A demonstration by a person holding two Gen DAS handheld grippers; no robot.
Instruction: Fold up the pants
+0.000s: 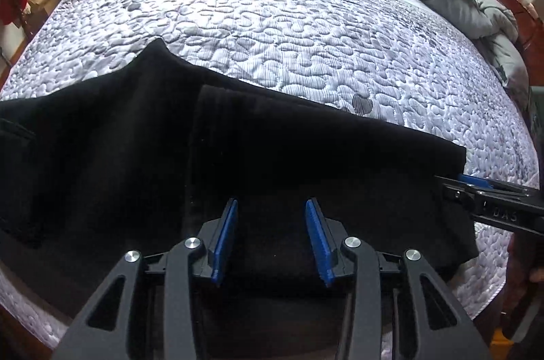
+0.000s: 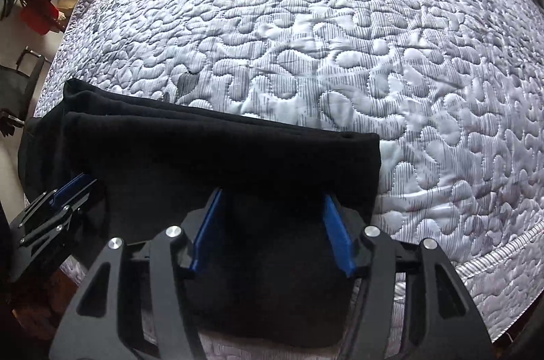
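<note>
Both grippers are hovering agape over black pants lying folded, long axis running across the quilt: left gripper, right gripper, probably not touching.

Both wrist views steeply down, close over pants; share bedspread.

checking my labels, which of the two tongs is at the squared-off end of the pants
The right tongs, over the pants at the neat corner beside bare quilt. The left tongs sit mid-garment, black cloth on both sides.
</note>
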